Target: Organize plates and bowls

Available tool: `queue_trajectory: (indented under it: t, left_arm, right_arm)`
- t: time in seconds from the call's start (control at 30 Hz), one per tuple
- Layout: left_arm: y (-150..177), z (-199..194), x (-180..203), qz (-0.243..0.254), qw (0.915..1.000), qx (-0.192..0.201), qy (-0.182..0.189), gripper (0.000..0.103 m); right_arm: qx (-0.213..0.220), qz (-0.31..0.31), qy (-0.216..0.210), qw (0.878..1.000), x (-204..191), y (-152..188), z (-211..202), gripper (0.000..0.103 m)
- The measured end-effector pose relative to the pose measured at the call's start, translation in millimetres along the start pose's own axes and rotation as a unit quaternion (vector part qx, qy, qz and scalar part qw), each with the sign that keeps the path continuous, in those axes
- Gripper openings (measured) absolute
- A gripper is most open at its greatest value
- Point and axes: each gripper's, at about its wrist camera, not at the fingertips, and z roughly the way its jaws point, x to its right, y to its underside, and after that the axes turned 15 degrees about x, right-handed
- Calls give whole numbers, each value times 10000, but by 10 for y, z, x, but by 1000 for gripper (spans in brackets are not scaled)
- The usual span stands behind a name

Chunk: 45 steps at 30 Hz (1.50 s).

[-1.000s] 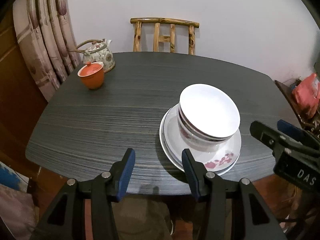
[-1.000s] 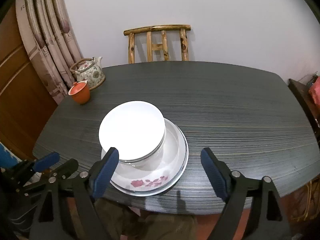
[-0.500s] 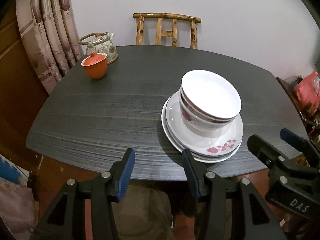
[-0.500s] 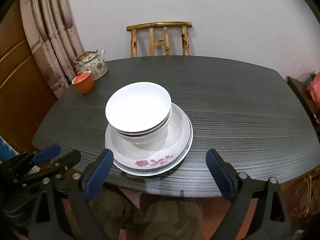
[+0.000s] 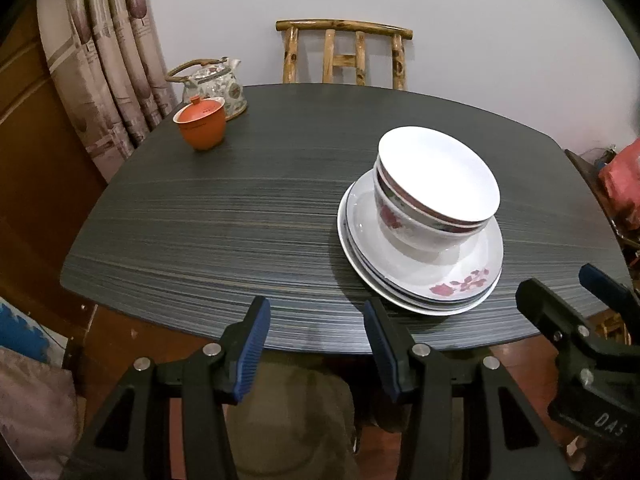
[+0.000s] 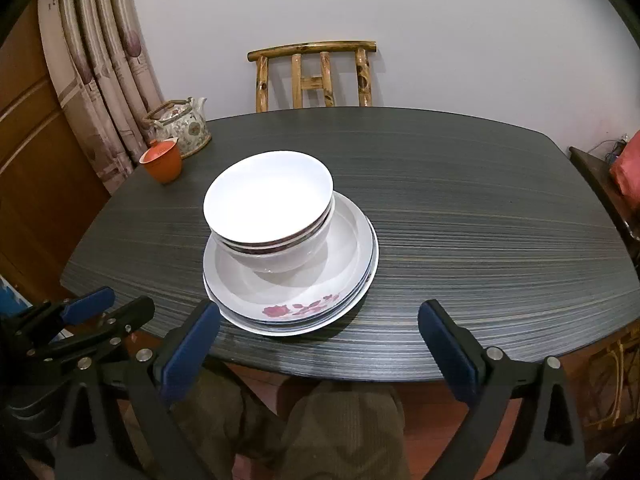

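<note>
A stack of white bowls [image 5: 436, 192] [image 6: 270, 216] sits on a stack of white plates [image 5: 460, 276] [image 6: 304, 304] with a pink flower print, near the front edge of the dark table [image 5: 224, 216] [image 6: 480, 216]. My left gripper [image 5: 316, 340] is open and empty, at the table's front edge, left of the plates. My right gripper [image 6: 318, 344] is open and empty, wide apart, at the front edge before the plates. The right gripper also shows in the left wrist view [image 5: 568, 296], and the left gripper in the right wrist view [image 6: 108, 304].
An orange lidded cup [image 5: 200, 126] [image 6: 161, 162] and a flowered teapot [image 5: 216, 86] [image 6: 180, 126] stand at the table's far left corner. A bamboo chair [image 5: 346, 56] [image 6: 316, 76] is behind the table. Curtains [image 5: 108, 60] hang at the left. Red bags [image 5: 624, 184] lie to the right.
Both grippers have pulled back and lowered away from the stack, toward the table's front edge. The bowls and plates have not moved.
</note>
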Motion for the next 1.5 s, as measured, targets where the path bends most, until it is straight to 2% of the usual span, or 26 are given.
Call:
queue_trajectory:
  t: [0.37,1.5]
  left_arm:
    - [10,31,-11,5,10000,-8,-47,50]
    - [19,115,-58,65,9999,-128,-89,50]
  right_arm:
    - [-27,-321,36,9995,-125,56,42,99]
    - [-291,-330,-74,9990,-177,142,160,99]
